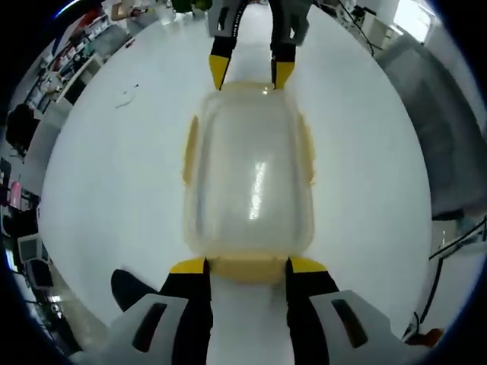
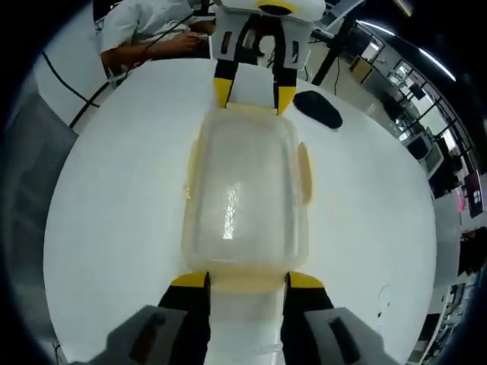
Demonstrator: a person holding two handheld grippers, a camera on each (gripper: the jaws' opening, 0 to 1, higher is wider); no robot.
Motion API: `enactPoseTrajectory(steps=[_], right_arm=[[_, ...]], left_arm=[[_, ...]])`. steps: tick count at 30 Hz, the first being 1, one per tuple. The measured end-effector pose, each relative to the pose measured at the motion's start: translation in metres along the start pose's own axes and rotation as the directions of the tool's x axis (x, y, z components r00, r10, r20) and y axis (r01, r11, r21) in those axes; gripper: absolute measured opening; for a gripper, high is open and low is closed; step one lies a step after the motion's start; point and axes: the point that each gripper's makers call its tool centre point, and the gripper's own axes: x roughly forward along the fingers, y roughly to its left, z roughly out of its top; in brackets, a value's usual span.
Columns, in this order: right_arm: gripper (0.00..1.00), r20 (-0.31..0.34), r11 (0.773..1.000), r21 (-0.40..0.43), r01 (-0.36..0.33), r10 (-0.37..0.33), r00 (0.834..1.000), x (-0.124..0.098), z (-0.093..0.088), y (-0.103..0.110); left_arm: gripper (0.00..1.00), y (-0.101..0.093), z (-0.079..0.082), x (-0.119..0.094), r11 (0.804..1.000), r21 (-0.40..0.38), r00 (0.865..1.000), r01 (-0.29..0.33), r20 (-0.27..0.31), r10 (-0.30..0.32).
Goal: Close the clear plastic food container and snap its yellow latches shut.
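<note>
The clear plastic food container (image 1: 249, 182) sits on a round white table (image 1: 114, 190), near its middle, with the lid in place on top. Yellow latches run along its edges: one on each long side (image 1: 189, 150) and one at each short end. In the left gripper view the near end latch (image 1: 247, 268) lies flat between the tips of the left gripper (image 1: 247, 265), whose two jaws stand apart, one at each corner of that latch, gripping nothing. Across the container, the right gripper (image 1: 252, 72) meets the far end the same way, yellow tips spread either side of the far latch.

In the right gripper view the arrangement is mirrored: the right gripper (image 2: 247, 280) has its jaws spread at the near end latch (image 2: 247, 283), and the left gripper (image 2: 251, 93) stands opposite. Whether the latches are fully snapped cannot be told.

Just beyond the container lies a black computer mouse (image 2: 318, 109). A person in a white shirt (image 2: 148, 30) sits at the table's far edge. Desks and shelving line the room beyond.
</note>
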Motion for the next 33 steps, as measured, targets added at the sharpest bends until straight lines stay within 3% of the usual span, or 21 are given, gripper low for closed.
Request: enactPoseTrajectory(steps=[16,33], right_arm=[[0.34,0.022,0.999,-0.023,0.048,-0.048,0.999,-0.052,-0.002,0.003],[0.34,0.037,0.997,-0.05,0.061,-0.059,0.998,-0.086,-0.033,0.005]], left_arm=[[0.35,-0.01,0.034,-0.036,0.998,-0.001,0.998,-0.056,0.016,0.056],[0.35,-0.019,0.079,-0.047,0.997,-0.009,0.997,-0.081,0.012,0.082]])
